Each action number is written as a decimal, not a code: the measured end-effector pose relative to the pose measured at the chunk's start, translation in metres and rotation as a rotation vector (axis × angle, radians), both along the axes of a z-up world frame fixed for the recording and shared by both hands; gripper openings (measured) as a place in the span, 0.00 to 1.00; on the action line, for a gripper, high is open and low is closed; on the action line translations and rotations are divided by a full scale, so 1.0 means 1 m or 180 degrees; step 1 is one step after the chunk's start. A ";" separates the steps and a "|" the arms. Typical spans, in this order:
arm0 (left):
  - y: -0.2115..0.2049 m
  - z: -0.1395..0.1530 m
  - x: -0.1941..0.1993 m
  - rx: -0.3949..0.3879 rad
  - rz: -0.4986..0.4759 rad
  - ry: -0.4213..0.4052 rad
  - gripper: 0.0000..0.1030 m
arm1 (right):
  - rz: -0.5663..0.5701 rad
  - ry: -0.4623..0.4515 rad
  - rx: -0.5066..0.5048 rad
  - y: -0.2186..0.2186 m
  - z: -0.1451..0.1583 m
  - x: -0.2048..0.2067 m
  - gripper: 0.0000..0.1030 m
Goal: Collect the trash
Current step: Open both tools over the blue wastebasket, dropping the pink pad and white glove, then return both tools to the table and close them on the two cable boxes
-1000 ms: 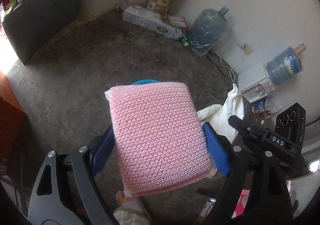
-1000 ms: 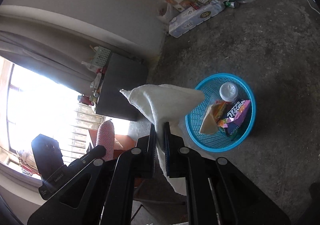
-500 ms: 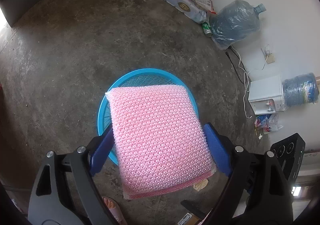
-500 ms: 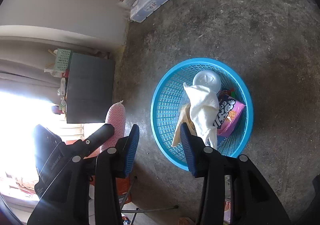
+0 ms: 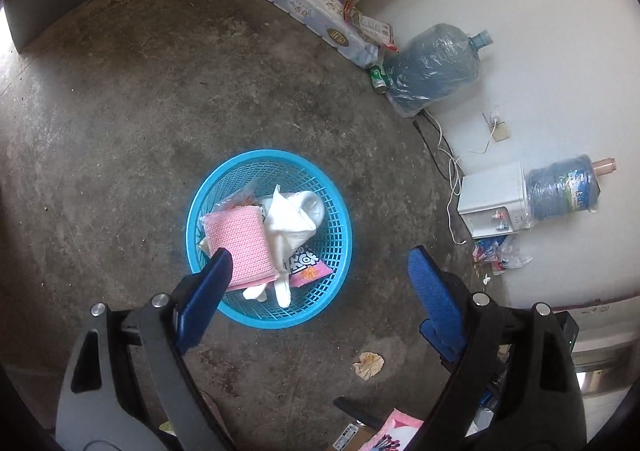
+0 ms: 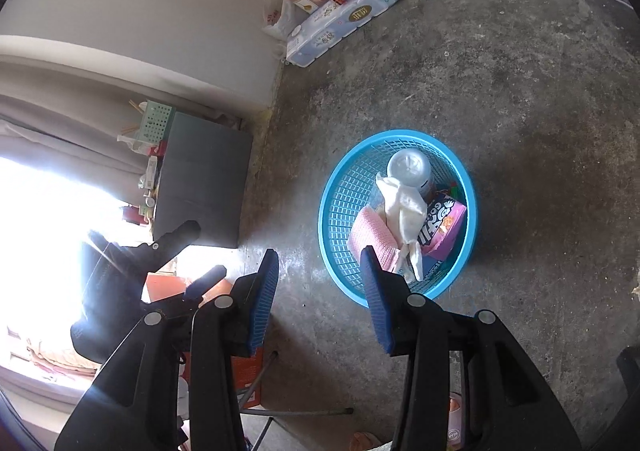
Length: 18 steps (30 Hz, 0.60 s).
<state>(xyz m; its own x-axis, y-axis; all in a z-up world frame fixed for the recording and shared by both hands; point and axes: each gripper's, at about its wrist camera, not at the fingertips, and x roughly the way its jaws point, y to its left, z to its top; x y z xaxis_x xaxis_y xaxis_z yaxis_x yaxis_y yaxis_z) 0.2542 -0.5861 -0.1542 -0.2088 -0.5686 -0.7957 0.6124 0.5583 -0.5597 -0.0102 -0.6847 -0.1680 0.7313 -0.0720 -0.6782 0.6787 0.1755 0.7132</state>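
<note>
We count one blue basket (image 5: 336,247) on the concrete floor (image 5: 160,111) holding one pink sponge (image 5: 244,247), one white cloth (image 5: 288,227) and one snack wrapper (image 6: 442,227), two water jugs (image 5: 436,67) by the wall, our left gripper (image 5: 320,271) and right gripper (image 6: 320,275) both gaping empty.

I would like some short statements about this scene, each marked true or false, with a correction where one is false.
1. The pink sponge lies inside the blue basket. True.
2. The left claw grips the sponge. False: its jaws stand open and empty.
3. A white cloth lies in the basket. True.
4. The basket stands on a table. False: it stands on the concrete floor.
5. The right claw is open. True.
6. The crumpled paper scrap is in the basket. False: it lies on the floor outside.
</note>
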 end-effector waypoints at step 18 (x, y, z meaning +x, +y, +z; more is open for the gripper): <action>0.375 0.221 -0.091 -0.0650 0.0683 -0.1523 0.83 | 0.1303 -0.0244 -0.0883 0.167 0.160 -0.002 0.62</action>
